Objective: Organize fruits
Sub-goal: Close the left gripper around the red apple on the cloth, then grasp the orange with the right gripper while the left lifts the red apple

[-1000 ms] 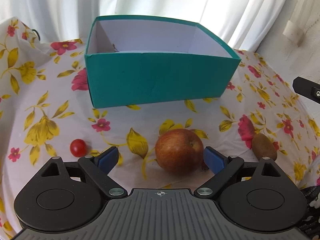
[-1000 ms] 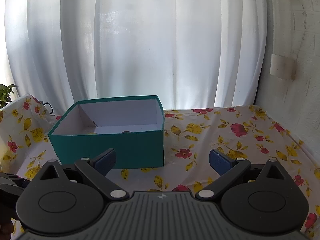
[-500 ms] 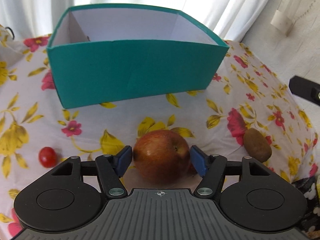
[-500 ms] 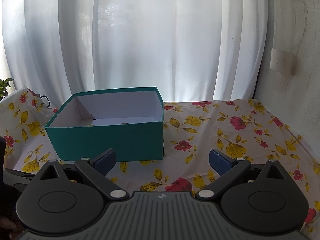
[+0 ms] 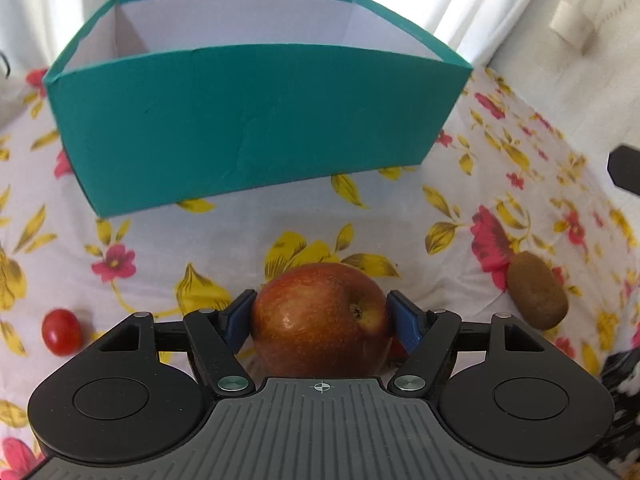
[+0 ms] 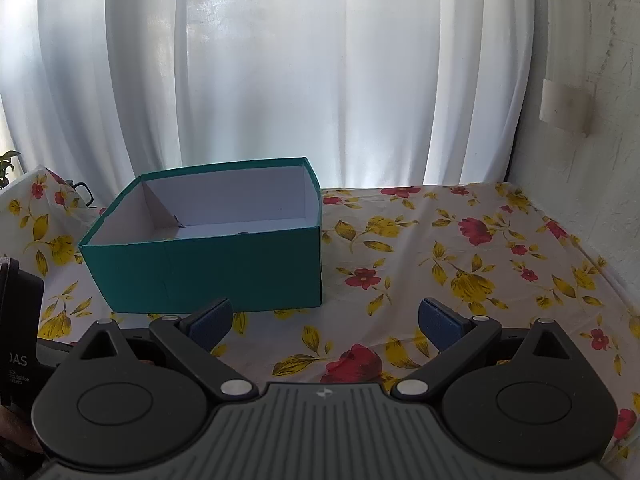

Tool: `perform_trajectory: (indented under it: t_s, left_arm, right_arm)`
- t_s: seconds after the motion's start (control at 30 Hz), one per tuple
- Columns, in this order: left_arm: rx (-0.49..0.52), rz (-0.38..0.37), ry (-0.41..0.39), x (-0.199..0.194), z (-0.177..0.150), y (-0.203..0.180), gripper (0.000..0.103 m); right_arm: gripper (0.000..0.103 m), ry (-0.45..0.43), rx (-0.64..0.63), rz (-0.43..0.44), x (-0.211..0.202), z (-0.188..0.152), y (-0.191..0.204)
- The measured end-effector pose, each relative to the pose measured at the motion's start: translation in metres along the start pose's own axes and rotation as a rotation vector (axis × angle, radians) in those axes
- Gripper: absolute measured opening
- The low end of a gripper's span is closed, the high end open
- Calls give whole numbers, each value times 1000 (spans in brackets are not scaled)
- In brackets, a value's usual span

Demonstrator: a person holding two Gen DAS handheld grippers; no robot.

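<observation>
My left gripper (image 5: 322, 318) is shut on a red apple (image 5: 320, 318); both blue pads press its sides, and it stays low over the floral cloth. A teal open box (image 5: 248, 120) with a white inside stands just beyond it. A small red tomato (image 5: 61, 331) lies on the cloth to the left and a brown kiwi (image 5: 538, 290) to the right. My right gripper (image 6: 324, 320) is open and empty, held above the cloth in front of the box (image 6: 208, 268).
The table is covered with a flowered cloth (image 6: 460, 264). White curtains (image 6: 300, 72) hang behind and a wall (image 6: 592, 100) closes the right side. Part of the other gripper (image 5: 626, 168) shows at the right edge of the left wrist view.
My left gripper moved forward around the apple and closed its pads on it. The right gripper rose and shifted slightly, staying open.
</observation>
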State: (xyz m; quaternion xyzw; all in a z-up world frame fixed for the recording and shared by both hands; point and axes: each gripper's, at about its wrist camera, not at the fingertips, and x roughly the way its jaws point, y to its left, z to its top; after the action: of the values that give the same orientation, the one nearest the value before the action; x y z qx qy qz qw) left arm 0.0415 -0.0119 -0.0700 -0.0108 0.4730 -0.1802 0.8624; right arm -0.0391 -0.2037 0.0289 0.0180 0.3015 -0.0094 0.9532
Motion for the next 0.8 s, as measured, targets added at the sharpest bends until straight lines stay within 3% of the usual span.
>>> perform_trajectory:
  t_s: [0.23,0.53,0.8]
  left_arm:
    - [-6,19,11,-3,3,0,75]
    - [-47,69,-88,-45,9,9,75]
    - [-77,84,-146,-81,6,12,75]
  right_arm:
    - [99,9,-3,-15,2,-1,-3]
    - [99,23,-28,-17,-1,-10,0]
    - [85,162,-74,29,5,-47,11]
